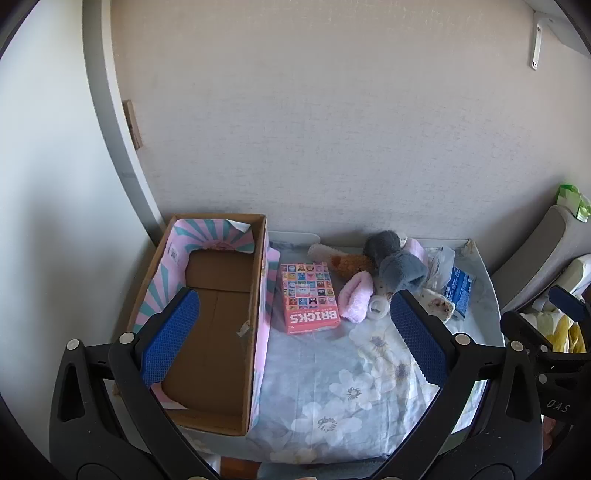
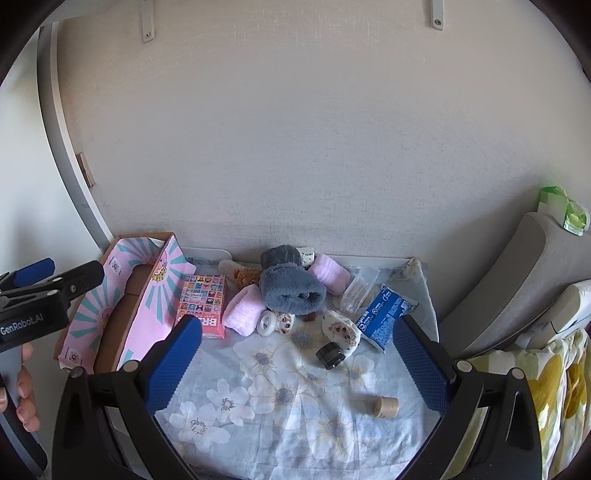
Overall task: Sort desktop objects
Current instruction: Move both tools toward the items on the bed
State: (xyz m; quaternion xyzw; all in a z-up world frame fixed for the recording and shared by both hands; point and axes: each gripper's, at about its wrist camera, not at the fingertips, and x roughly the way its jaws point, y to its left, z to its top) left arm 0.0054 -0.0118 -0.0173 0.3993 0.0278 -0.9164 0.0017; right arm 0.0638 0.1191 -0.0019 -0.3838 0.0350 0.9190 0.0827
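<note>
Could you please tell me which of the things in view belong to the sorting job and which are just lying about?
For the job: cardboard box, BRICKS box, grey plush, pink rolls, blue packet, black jar, white ring, small tube.

Just lying about: green bag, yellow cloth, wall brackets.

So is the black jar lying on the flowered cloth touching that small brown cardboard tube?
Apart. The right wrist view shows the black jar near the spotted plush, and the brown tube lying nearer the camera, with bare flowered cloth between them.
</note>
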